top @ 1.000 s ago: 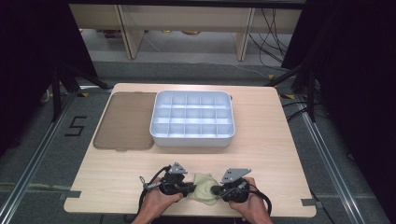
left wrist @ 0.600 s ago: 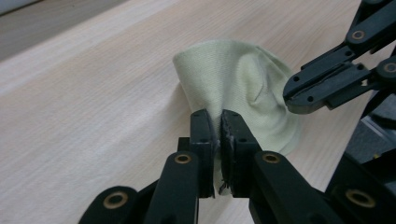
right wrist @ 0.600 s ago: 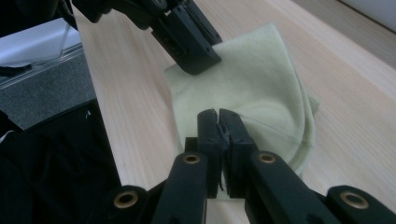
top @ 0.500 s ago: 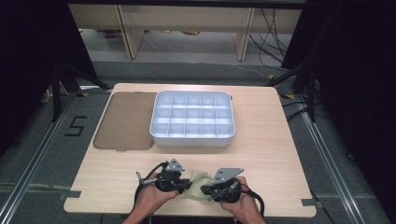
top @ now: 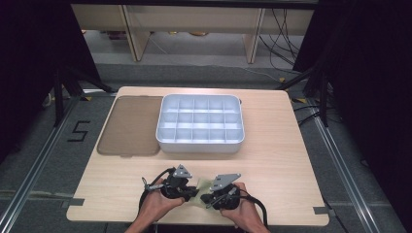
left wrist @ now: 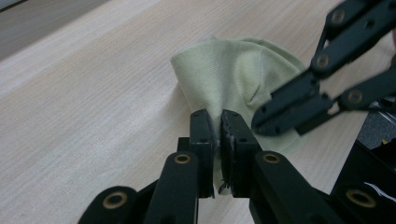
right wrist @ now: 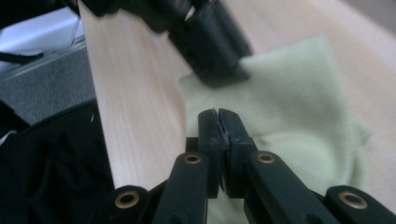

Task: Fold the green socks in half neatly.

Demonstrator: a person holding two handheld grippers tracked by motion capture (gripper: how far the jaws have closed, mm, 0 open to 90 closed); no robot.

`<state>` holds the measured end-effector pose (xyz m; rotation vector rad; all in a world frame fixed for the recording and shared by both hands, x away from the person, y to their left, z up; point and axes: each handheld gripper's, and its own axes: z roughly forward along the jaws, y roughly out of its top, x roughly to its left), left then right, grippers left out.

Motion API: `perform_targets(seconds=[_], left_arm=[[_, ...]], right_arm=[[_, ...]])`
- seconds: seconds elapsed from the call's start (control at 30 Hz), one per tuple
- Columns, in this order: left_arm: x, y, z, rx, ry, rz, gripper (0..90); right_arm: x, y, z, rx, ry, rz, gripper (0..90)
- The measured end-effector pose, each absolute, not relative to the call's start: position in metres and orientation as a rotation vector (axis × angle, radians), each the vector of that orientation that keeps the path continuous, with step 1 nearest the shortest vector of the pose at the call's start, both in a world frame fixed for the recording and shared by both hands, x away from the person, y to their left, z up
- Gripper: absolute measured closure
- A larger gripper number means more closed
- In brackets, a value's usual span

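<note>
Still, cloth (top: 200, 188) sits at table's (top: 272, 160) near edge.

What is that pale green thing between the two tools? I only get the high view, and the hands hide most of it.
Observer: It is a soft knitted cloth, bunched up on the wooden table.
Operator: Is the left tool pinching it?
Observer: Yes. The left tool has a fold of the cloth squeezed between its shut jaws.
Operator: And the right tool?
Observer: The right tool is shut too, its tips against the cloth; whether cloth is caught between them is hard to tell.
Operator: Are the tools close together?
Observer: Very close; each one shows right beside the other's tips.
</note>
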<state>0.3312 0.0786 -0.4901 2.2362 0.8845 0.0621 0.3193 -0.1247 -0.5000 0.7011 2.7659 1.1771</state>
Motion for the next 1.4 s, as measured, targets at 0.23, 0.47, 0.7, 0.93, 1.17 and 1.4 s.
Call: perform_targets(seconds=[0.23,0.47,0.7,0.93,1.17,1.4], left_arm=[[0.331,0.076,-0.489,2.268,0.872,0.092,83.1],[0.332,0.077,-0.486,2.267,0.863,0.104,83.2],[0.331,0.078,-0.484,2.276,0.864,0.126,83.1],[0.331,0.077,-0.482,2.287,0.852,0.138,83.0],[0.323,0.067,-0.475,2.269,0.819,0.180,82.6],[0.316,0.052,-0.468,2.257,0.765,0.173,82.1]], right_arm=[[0.346,-0.135,-0.497,0.790,2.679,1.138,89.6],[0.359,-0.134,-0.502,0.812,2.646,1.135,90.0],[0.346,-0.147,-0.482,0.777,2.649,1.148,90.0],[0.329,-0.164,-0.487,0.798,2.695,1.124,89.9],[0.330,-0.160,-0.502,0.827,2.729,1.113,90.0],[0.328,-0.157,-0.504,0.844,2.739,1.126,90.0]])
